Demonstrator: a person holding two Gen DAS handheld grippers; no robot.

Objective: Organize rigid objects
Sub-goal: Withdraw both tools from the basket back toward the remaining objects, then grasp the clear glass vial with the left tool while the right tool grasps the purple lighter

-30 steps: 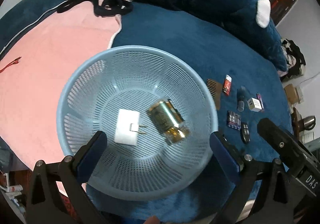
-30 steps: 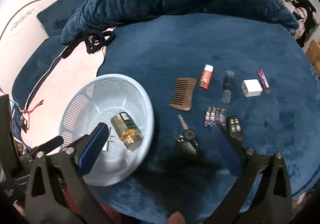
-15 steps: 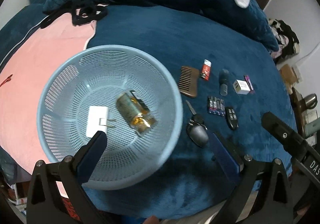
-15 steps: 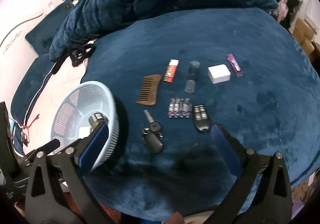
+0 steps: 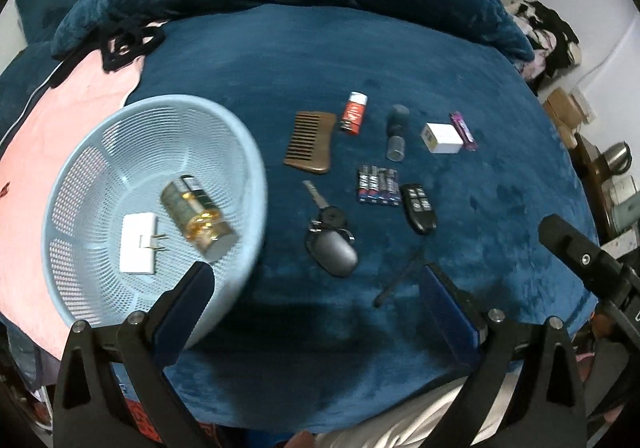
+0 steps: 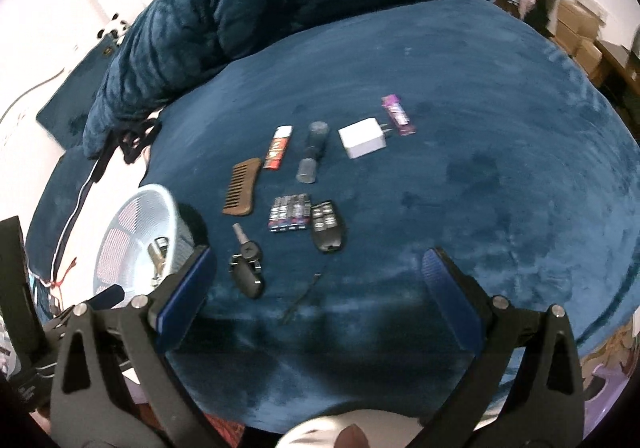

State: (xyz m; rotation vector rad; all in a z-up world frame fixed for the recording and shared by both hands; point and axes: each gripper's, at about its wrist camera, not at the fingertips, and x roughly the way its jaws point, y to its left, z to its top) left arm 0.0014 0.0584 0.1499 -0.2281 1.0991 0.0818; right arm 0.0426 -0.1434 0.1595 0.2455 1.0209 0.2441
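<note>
Right wrist view: the right gripper (image 6: 318, 288) is held spread and empty; the left gripper (image 5: 316, 296) likewise. A thin black hairpin (image 6: 301, 298), lying flat on plush blue fabric just ahead between the fingers, could be missed or pushed into the pile. The light-blue mesh basket (image 6: 120, 224) sits far left.

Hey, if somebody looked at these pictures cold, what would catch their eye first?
Probably the round pale blue mesh plastic basket at the left on the dark blue plush blanket, with a white plug adapter and an amber glass bottle inside. Next, the small items laid out to its right, such as the brown wooden comb and black car key fob.
</note>
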